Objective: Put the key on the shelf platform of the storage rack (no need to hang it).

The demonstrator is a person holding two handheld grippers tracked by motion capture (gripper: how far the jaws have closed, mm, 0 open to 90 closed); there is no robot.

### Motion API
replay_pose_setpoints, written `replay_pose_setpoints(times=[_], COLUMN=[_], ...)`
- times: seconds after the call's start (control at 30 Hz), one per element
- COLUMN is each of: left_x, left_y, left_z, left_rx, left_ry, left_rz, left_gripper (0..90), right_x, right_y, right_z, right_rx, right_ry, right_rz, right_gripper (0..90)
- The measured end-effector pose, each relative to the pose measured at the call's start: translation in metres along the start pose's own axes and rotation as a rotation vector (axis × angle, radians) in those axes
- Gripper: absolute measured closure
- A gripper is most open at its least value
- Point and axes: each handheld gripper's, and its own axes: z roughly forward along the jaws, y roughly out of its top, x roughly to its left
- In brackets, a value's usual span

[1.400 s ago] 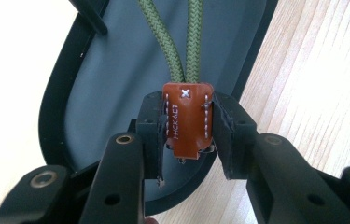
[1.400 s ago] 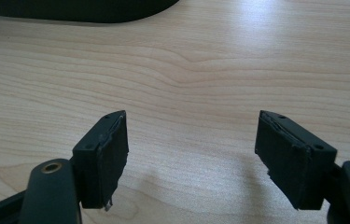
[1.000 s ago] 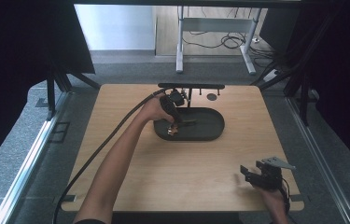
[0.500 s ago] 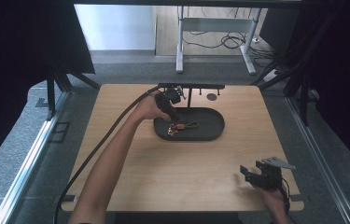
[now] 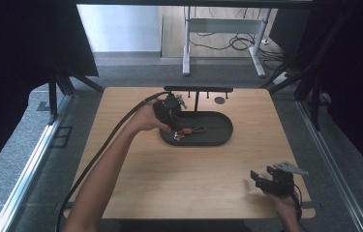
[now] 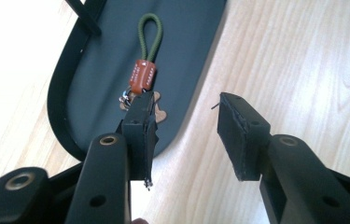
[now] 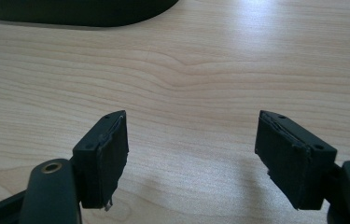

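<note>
A key fob with a green cord loop and a brown leather tab (image 6: 144,74) lies in the left part of a black oval tray (image 5: 218,131), also seen from above (image 5: 189,130). My left gripper (image 5: 174,124) hovers over the tray's left end. In its own view the left gripper (image 6: 186,107) is open, with bare tray rim (image 6: 60,121) and wood between its jaws and the fob just beyond its left jaw. My right gripper (image 5: 262,178) rests open near the table's front right corner; in its own view the right gripper (image 7: 191,126) has only wood between its jaws.
A black rack with a horizontal bar (image 5: 198,89) stands just behind the tray, with a small dark disc (image 5: 219,100) beside its post. The left gripper's cable (image 5: 97,154) trails along the forearm to the front left. The tray's edge (image 7: 79,11) lies well ahead of the right gripper.
The left gripper has lifted from inside the tray and drawn back slightly to the left, which uncovers the key fob lying there. The right gripper has not moved.
</note>
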Motion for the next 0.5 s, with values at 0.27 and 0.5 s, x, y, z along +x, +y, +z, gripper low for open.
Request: replay_pose_setpoints(times=[0.27,0.5], left_x=[-0.023,-0.042], left_y=[-0.029,-0.061], left_z=[-0.015,-0.022], left_rx=[-0.037,-0.067], left_ry=[-0.007,-0.016], left_rz=[0.01,-0.013], left_gripper=[53.0,51.7], right_x=[0.003,0.008], right_y=[0.0,0.001], right_z=[0.001,0.002], right_rx=[0.003,0.007], right_ry=[-0.002,0.001], right_rz=[-0.013,-0.026], right_gripper=[26.5,26.4])
